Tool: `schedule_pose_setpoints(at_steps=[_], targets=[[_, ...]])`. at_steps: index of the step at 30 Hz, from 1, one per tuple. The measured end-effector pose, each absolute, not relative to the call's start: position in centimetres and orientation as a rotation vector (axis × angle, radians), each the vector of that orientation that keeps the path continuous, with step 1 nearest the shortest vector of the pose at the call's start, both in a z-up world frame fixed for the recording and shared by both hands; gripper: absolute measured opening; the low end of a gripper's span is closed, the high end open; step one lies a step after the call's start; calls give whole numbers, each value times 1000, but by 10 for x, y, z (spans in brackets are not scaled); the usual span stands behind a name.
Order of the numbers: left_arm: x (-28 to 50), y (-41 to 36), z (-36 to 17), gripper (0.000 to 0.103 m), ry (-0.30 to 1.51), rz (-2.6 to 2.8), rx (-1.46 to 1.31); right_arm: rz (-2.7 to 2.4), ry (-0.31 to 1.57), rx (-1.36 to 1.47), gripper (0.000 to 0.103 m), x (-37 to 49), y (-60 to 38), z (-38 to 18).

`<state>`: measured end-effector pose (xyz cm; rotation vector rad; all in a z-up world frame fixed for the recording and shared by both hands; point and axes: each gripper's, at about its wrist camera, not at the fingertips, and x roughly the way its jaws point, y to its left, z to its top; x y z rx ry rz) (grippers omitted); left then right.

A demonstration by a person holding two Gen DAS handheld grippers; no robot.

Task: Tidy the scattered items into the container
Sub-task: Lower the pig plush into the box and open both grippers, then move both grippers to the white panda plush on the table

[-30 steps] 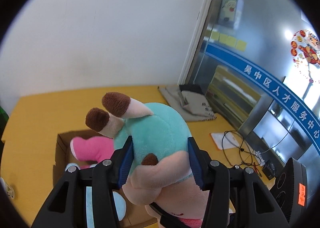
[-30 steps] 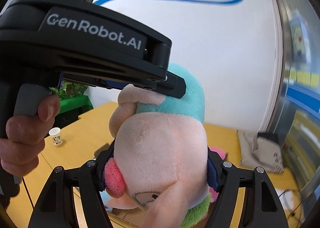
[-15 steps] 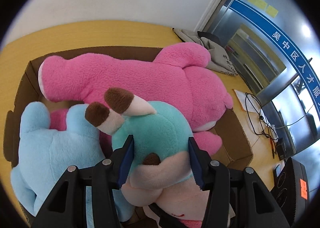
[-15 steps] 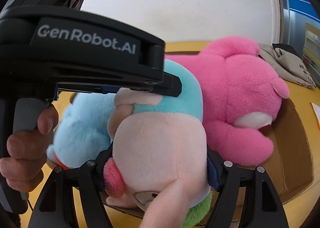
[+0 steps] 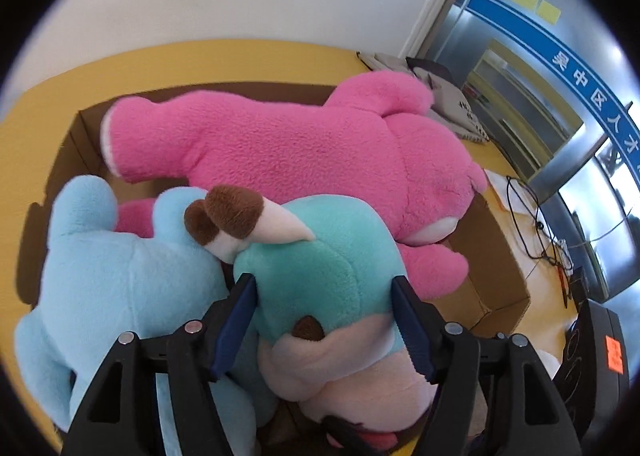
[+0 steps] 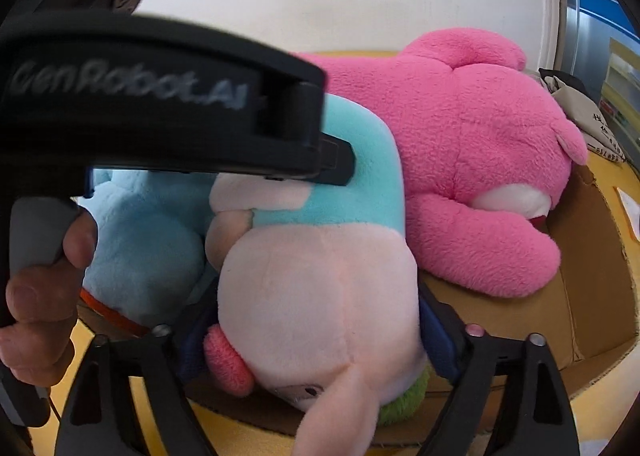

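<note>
A teal and peach plush toy [image 5: 320, 256] [image 6: 320, 296] lies in the cardboard box [image 5: 480, 256] [image 6: 592, 276]. It rests against a large pink plush [image 5: 320, 143] [image 6: 480, 135] and a light blue plush [image 5: 112, 276] [image 6: 148, 236]. My left gripper [image 5: 320, 280] straddles its teal back; the jaws are opening and the blue pads barely touch its sides. My right gripper [image 6: 316, 316] straddles its peach head; those jaws are opening too, with the pads drawn just off the plush. The left tool's black housing [image 6: 160, 107] crosses the right wrist view.
The box stands on a yellow table [image 5: 200, 55] against a white wall. A grey cloth bag [image 5: 460, 103] lies behind the box. Black cables [image 5: 532, 223] and a black device [image 5: 600, 348] sit to the right. A hand [image 6: 36, 296] grips the left tool.
Both grippers came down with the toy from above the table into the box. Since then both pairs of jaws have widened and the plush has swelled out between them.
</note>
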<state>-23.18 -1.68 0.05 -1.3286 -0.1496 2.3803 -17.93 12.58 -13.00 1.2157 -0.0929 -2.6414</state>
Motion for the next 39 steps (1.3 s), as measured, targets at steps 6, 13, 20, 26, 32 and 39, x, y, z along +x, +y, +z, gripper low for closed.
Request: schedule_pose_setpoints(at_steps=[6, 13, 20, 26, 32, 39], targets=[[-179, -40, 48, 67, -178, 2564, -1228, -2653, -156, 1170, 102, -138, 151, -103], [-80, -50, 92, 73, -174, 2765, -1033, -2745, -68, 1023, 103, -82, 171, -48], [-1, -42, 95, 73, -196, 2929, -953, -2818, 53, 920, 103, -49, 187, -11], [15, -32, 87, 73, -163, 2890, -999, -2830, 91, 935, 103, -31, 192, -11], [25, -26, 90, 73, -146, 2902, -1002, -2847, 87, 941, 103, -27, 194, -10], [25, -17, 85, 73, -137, 2873, -1022, -2862, 116, 937, 103, -23, 198, -8]])
